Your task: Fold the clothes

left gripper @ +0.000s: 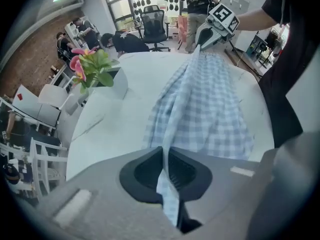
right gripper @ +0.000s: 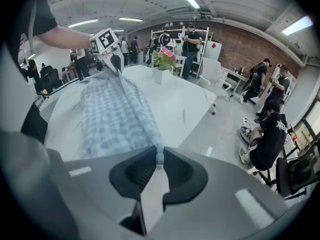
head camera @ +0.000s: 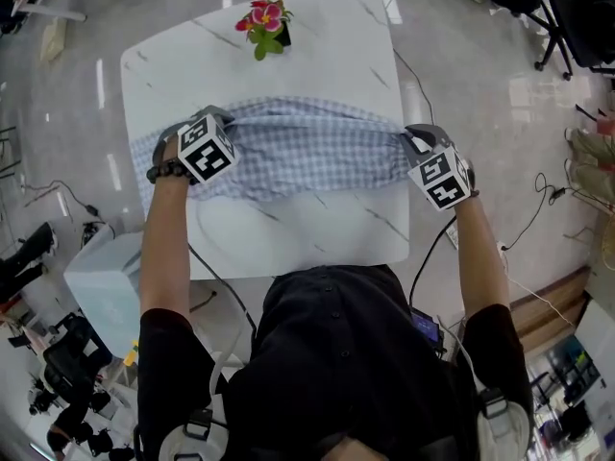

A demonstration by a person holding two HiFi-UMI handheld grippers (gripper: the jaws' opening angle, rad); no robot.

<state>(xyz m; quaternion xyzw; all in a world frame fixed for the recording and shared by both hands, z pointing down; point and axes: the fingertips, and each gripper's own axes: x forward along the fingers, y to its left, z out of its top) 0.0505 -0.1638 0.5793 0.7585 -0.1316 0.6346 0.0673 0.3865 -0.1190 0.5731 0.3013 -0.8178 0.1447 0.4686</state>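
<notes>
Blue-and-white checked cloth [head camera: 298, 152] lies stretched across the middle of the white table [head camera: 327, 56], from its left edge to its right edge. The left gripper [left gripper: 165, 156] has its jaws clamped on a pinched fold at the cloth's left end. The right gripper [right gripper: 157, 159] is closed likewise on the right end.
</notes>
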